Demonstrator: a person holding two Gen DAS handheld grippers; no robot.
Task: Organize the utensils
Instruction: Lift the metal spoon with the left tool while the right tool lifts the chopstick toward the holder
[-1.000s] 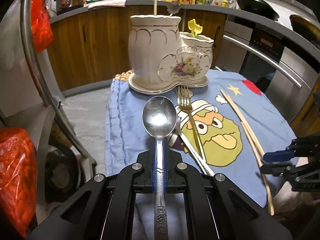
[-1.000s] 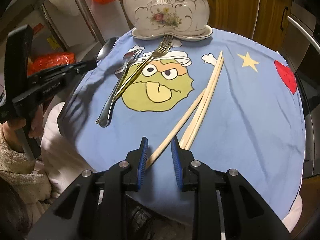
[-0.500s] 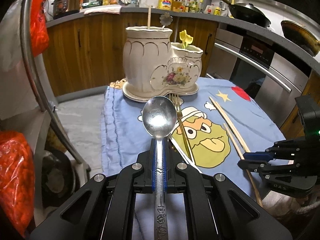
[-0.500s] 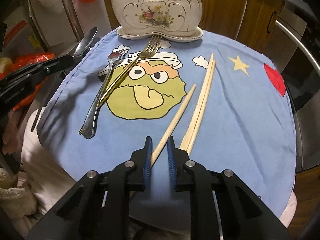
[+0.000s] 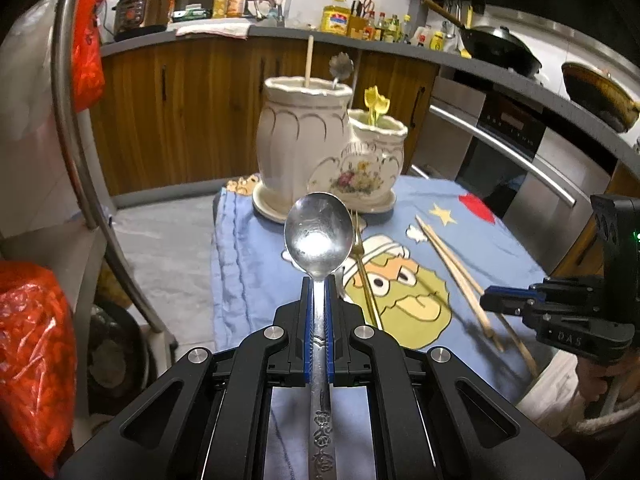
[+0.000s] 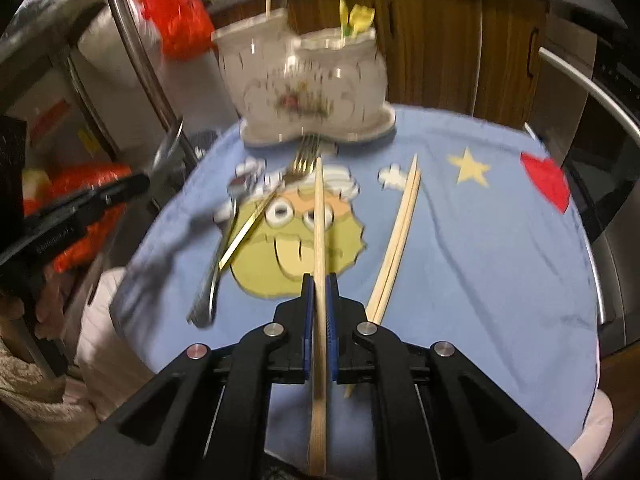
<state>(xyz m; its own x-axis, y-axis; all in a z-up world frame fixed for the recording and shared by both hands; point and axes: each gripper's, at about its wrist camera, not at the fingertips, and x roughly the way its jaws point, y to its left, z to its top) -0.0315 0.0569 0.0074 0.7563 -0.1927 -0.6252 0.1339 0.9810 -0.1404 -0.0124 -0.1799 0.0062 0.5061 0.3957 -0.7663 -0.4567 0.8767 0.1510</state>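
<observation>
My left gripper [image 5: 318,292] is shut on a steel spoon [image 5: 319,234], its bowl lifted above the blue cloth [image 5: 240,264] and facing the cream ceramic utensil holder [image 5: 304,140]. The holder shows a stick and a metal handle in its tall pot. My right gripper [image 6: 319,292] is shut on a wooden chopstick [image 6: 319,216], raised off the cloth and pointing at the holder [image 6: 300,80]. Two more chopsticks [image 6: 398,232], a gold fork [image 6: 276,196] and a second spoon [image 6: 216,276] lie on the cloth. The right gripper [image 5: 486,303] also shows at the right of the left wrist view.
Wooden cabinets [image 5: 180,108] and a counter with bottles and a cooker run behind the table. An oven handle [image 5: 504,152] is at the right. A metal rail [image 5: 76,140] and red bags [image 5: 32,352] stand at the left. A person's hand [image 6: 44,308] holds the left gripper.
The right gripper closed on one chopstick and lifted it off the cloth, so it now points toward the holder. The left gripper rose slightly with the spoon.
</observation>
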